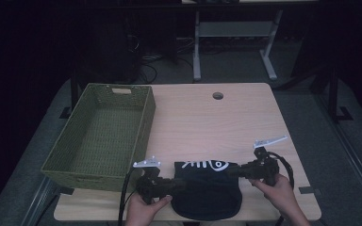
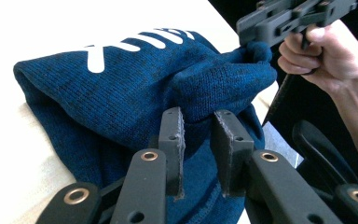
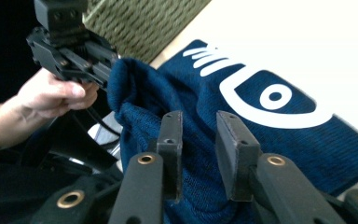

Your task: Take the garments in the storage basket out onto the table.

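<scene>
Cloth (image 1: 207,190): dark blue knit with white print, at table's (image 1: 207,117) near edge, 6 o'clock, held from both sides. Left gripper (image 1: 169,184): at cloth's 9 o'clock, jaws narrowly parted, pinching a fold of its edge; hand (image 1: 143,209) grips from below. Right gripper (image 1: 233,172): at cloth's 2 o'clock, jaws likewise narrow, clamped on a fold; hand (image 1: 278,188) behind. Basket (image 1: 143,125): green woven, 10 o'clock, nothing inside.
</scene>
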A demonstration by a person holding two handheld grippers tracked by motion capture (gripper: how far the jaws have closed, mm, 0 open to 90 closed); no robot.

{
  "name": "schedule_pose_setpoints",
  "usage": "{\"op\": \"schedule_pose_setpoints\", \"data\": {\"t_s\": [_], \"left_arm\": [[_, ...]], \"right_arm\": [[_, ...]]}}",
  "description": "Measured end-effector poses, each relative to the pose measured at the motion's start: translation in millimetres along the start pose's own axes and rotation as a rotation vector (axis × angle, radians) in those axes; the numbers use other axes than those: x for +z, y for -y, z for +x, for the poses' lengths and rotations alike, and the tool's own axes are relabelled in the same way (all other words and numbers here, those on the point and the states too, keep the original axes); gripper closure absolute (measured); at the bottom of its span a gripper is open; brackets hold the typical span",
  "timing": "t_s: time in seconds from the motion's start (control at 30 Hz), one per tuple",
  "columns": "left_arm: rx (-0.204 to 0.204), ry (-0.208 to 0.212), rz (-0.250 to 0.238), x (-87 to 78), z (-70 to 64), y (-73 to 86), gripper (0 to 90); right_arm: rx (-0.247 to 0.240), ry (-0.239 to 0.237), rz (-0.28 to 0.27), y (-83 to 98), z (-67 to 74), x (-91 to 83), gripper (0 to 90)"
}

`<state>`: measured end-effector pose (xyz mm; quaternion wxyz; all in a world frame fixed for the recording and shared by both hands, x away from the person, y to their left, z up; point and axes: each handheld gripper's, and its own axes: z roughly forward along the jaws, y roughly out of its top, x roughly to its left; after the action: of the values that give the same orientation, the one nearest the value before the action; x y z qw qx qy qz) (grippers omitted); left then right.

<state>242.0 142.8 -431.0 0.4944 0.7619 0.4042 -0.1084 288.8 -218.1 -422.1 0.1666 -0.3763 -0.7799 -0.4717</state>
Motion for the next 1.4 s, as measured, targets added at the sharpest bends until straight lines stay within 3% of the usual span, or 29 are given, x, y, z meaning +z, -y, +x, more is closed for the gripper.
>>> {"op": "schedule_pose_setpoints", "data": {"t_s": [0.23,0.53,0.63,0.7,0.8,0.9,1.0,1.07,1.1,1.23,1.4], "left_arm": [[0.007,0.017,0.005,-5.0,-3.5,2.9,72.8],[0.009,0.034,-0.005,-12.8,-9.1,2.7,72.5],[0.014,0.034,-0.005,-13.6,-10.6,0.3,72.4],[0.016,0.034,-0.005,-12.5,-10.5,-2.4,72.1],[0.013,0.032,-0.008,-10.8,-10.0,-4.0,72.2],[0.011,0.018,0.011,-2.6,-5.9,-5.6,72.2],[0.005,0.014,0.026,2.6,-3.5,-4.8,72.4],[0.000,0.007,0.047,7.6,-1.7,-3.3,72.4],[-0.001,-0.003,0.082,12.6,1.5,-0.9,72.4],[-0.027,-0.025,0.121,23.6,7.5,5.2,72.5],[-0.008,-0.046,0.136,33.0,7.6,6.2,74.8]], "right_arm": [[0.017,0.011,0.079,10.5,-2.6,13.1,74.6],[0.044,0.008,0.108,19.3,-6.7,19.4,74.6],[0.029,0.006,0.128,19.1,-4.6,22.1,74.6],[0.018,-0.029,0.159,19.4,-0.8,25.1,74.6],[0.004,-0.046,0.157,18.9,2.1,23.9,74.5],[0.011,-0.044,0.095,15.8,4.0,17.9,73.6],[0.018,-0.032,0.074,16.2,3.0,16.5,73.9],[0.025,-0.036,0.082,18.1,0.4,18.2,74.8],[0.032,-0.022,0.118,21.1,-1.2,22.8,74.8],[0.050,-0.012,0.175,26.8,-8.0,31.8,75.3],[0.065,-0.005,0.168,26.5,-15.6,32.1,75.5]]}}
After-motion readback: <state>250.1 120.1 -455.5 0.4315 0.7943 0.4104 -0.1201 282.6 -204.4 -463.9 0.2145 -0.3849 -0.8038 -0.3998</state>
